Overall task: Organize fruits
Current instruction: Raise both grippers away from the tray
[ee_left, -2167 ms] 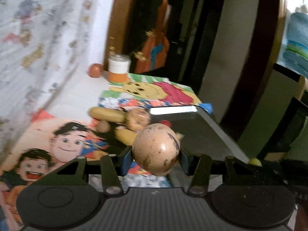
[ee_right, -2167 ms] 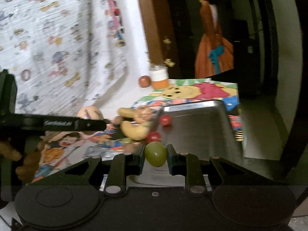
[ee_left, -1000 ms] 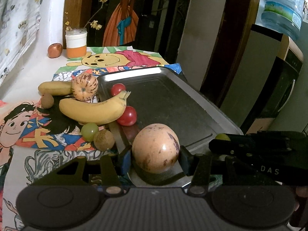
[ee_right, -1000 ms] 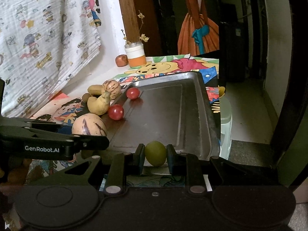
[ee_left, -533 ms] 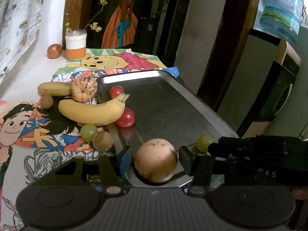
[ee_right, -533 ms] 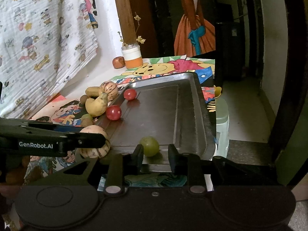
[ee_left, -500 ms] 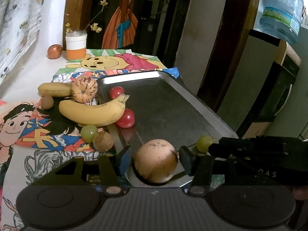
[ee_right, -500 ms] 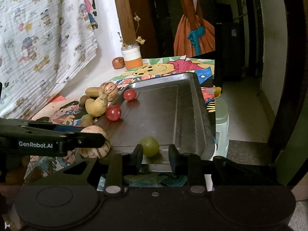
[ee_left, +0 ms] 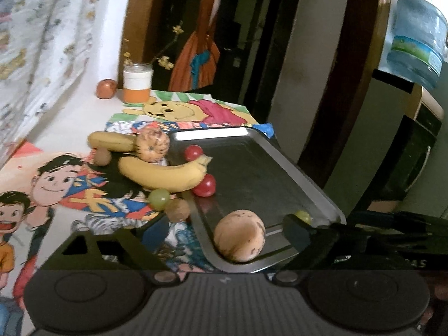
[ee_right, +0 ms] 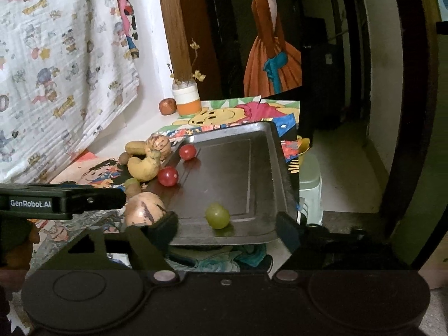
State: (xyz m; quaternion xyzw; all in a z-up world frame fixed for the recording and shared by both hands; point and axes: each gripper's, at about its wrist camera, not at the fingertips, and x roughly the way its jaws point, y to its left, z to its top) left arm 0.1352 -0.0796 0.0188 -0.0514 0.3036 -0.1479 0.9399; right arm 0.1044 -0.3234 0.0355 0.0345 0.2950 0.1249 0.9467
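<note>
between opening jaws: melon (ee_left: 239, 235), grape (ee_right: 217, 215)

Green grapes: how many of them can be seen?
2: one green grape lies inside the tray near its front edge; another grape lies outside, below the banana.

A speckled tan melon (ee_left: 239, 235) sits in the metal tray's (ee_left: 308, 187) near corner, a green grape (ee_right: 217, 215) lies loose beside it, and two red tomatoes (ee_left: 204, 186) rest along the tray's left edge.
</note>
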